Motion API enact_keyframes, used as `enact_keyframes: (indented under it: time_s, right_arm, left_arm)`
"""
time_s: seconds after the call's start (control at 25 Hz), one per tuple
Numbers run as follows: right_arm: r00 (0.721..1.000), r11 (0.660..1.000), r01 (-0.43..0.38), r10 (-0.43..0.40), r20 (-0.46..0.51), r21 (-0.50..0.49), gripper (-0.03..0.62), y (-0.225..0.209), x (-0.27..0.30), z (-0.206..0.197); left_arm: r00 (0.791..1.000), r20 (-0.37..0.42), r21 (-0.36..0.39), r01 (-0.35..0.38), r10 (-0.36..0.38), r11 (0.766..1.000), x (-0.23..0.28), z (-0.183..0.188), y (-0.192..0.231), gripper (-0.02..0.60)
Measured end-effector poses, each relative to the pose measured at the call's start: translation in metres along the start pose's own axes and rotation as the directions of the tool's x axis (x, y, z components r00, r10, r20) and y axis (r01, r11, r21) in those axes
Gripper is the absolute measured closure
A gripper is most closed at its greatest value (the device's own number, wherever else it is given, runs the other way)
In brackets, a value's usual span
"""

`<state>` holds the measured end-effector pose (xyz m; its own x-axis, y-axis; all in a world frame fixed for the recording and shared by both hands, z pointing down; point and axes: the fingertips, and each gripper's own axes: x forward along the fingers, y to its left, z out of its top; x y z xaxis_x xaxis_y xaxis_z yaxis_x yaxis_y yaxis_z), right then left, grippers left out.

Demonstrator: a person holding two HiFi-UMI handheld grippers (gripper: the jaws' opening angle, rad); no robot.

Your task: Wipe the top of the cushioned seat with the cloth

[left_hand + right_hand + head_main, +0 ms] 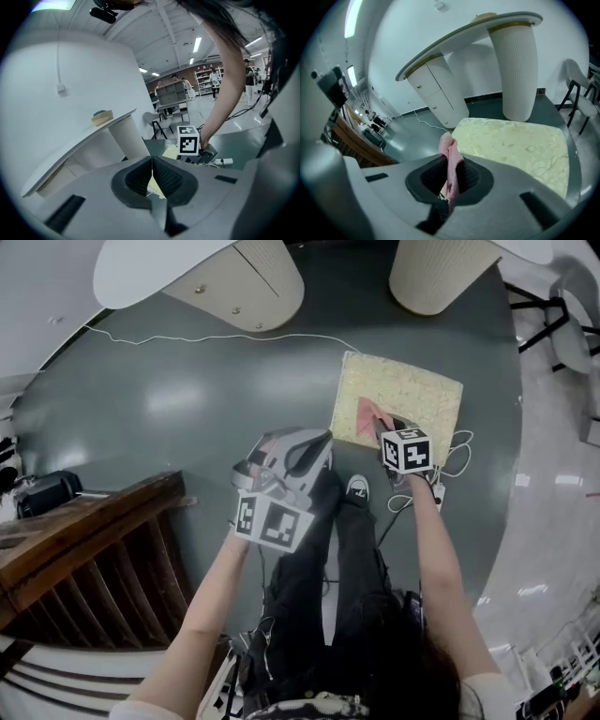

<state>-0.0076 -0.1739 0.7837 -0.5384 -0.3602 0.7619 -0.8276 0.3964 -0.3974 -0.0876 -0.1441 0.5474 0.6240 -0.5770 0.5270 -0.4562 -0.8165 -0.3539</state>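
Note:
The cushioned seat (412, 395) is a low square pad with a pale yellow patterned top, standing on the grey floor. My right gripper (381, 430) is over its near left corner, shut on a pink cloth (367, 415) that rests on the top. In the right gripper view the pink cloth (450, 161) stands pinched between the pads, with the seat (520, 140) spread beyond it. My left gripper (292, 457) hangs over the floor to the seat's left, shut with nothing in it. Its own view shows the pads (161, 177) meeting.
A white counter on a ribbed pillar (439, 276) and a cabinet base (251, 285) stand behind the seat. A white cable (216, 337) lies on the floor. A wooden railing (89, 535) is at left. A power strip with cords (439, 491) and my shoe (357, 487) are near the seat's front.

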Motion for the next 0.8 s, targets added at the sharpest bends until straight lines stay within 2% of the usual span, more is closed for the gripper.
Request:
enact_keyframes:
  time_s: [0.2, 0.36, 0.6, 0.8]
  right_arm:
    - [0.998, 0.998, -0.058, 0.057, -0.037, -0.012, 0.583, 0.045, 0.035, -0.006]
    - [0.996, 0.998, -0.061, 0.060, -0.072, -0.019, 0.583, 0.060, 0.053, -0.014]
    - [0.996, 1.000, -0.017, 0.016, -0.092, -0.010, 0.583, 0.049, 0.056, -0.025]
    - [0.994, 0.999, 0.039, -0.037, -0.101, 0.012, 0.583, 0.019, 0.041, -0.037]
  left_arm:
    - [0.999, -0.023, -0.025, -0.023, 0.023, 0.999, -0.015, -0.021, 0.007, 0.575]
    - [0.999, -0.037, -0.041, -0.032, 0.030, 0.999, -0.026, -0.033, 0.011, 0.575]
    - [0.999, -0.040, -0.048, -0.022, 0.020, 0.999, -0.028, -0.042, 0.009, 0.575]
    - [1.000, -0.020, -0.045, 0.001, -0.002, 0.999, -0.020, -0.034, 0.004, 0.575]
